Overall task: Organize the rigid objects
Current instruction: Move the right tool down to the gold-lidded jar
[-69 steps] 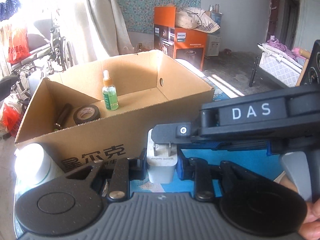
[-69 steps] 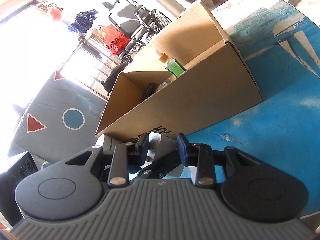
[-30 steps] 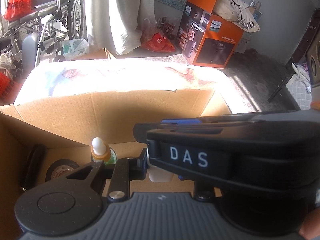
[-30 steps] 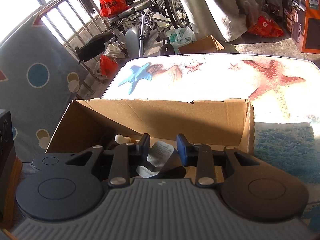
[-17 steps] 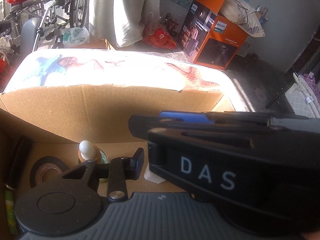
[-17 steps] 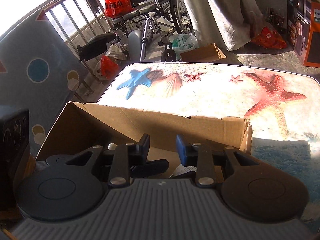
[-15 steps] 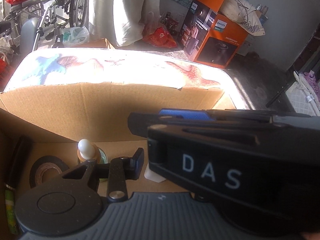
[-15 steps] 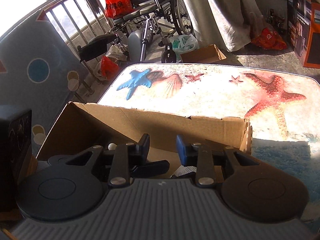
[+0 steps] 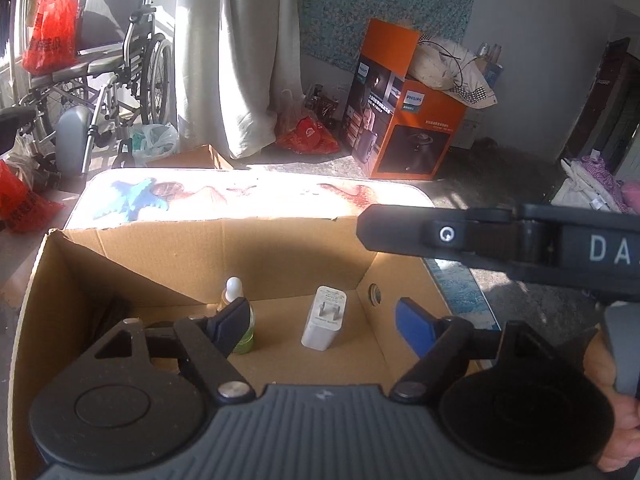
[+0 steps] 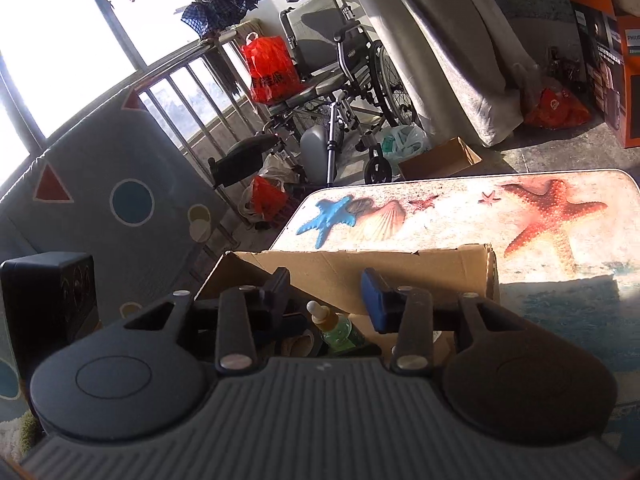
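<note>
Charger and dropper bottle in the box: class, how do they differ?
The charger is white and blocky; the dropper bottle is green with a pale rounded cap. The charger shows metal prongs; the bottle has none. The charger stands clear; the bottle is partly hidden. Both stand inside the cardboard box.

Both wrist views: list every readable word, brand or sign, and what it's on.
"PHILIPS": orange box, white on a blue patch; again at the right wrist view's edge.
"DA": right gripper's body, cut off by the frame.
Red bag characters: blurred.
White charger print: too small.

A seashell-printed table carries an open cardboard box.
</note>
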The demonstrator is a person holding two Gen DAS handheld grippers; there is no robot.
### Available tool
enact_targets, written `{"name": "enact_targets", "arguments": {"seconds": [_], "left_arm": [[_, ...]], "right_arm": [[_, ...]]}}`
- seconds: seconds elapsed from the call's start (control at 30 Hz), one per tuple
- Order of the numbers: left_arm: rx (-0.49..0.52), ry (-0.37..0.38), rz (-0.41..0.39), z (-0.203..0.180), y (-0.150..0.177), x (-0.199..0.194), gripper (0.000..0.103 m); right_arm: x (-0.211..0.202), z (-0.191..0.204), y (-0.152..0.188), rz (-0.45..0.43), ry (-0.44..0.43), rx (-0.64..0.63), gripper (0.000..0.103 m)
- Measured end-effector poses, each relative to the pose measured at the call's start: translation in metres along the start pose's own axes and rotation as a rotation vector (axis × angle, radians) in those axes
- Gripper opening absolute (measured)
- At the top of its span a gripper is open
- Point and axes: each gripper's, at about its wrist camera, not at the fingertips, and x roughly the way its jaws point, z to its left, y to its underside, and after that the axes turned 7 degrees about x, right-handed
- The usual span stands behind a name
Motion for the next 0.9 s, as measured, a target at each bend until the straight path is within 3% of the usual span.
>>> {"name": "enact_targets", "arguments": {"seconds": [0.2, 0.33, 0.47, 0.6, 0.73, 0.9], "left_arm": [[0.065, 0.047, -0.103, 0.0, 0.046, -0.088, 0.095], [0.076, 0.034, -0.096, 0.005, 0.089, -0.122, 0.098], [0.059, 0.02, -0.085, 0.014, 0.133, -0.14, 0.098], [0.033, 0.004, -0.015, 0.022, 0.168, -0.129, 0.098], [-0.001, 0.02, 0.077, 0.03, 0.193, -0.103, 0.098], [0.063, -0.035, 0.069, 0.027, 0.208, -0.085, 0.098]], "right_arm": [[-0.077, 0.026, 0.038, -0.082, -0.033, -0.009, 0.058], [-0.111, 0.038, 0.08, -0.073, -0.064, 0.013, 0.068], [-0.128, 0.045, 0.125, -0.042, -0.087, 0.057, 0.07], [-0.125, 0.052, 0.171, 0.019, -0.119, 0.128, 0.073], [-0.093, 0.052, 0.205, 0.095, -0.111, 0.197, 0.074], [-0.047, 0.054, 0.228, 0.148, -0.067, 0.208, 0.074]]}}
